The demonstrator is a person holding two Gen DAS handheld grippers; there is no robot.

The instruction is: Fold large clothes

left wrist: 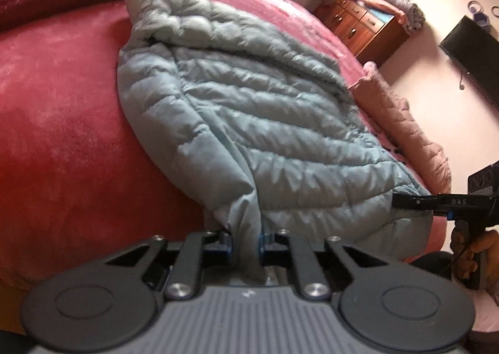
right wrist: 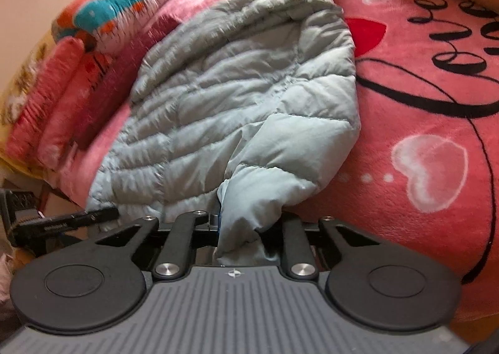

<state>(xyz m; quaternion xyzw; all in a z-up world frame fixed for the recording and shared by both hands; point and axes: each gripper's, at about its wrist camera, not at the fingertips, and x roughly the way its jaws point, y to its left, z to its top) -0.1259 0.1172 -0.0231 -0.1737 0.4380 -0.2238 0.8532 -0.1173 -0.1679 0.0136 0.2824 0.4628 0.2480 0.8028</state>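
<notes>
Grey-blue quilted jacket (left wrist: 249, 123) lies spread on the pink bed (left wrist: 62, 123), pinched at its near hem by both grippers.

Left gripper (left wrist: 244, 243) is clamped on one hem corner and right gripper (right wrist: 246, 229) on the other, likely so the edge can be lifted evenly and folded toward the collar. No containers hold anything here; a wooden cabinet (left wrist: 361, 26) carries only a bundle of bedding (left wrist: 389, 4).

Jacket (right wrist: 237, 98) in right hand-held gripper (right wrist: 246, 229)
</notes>
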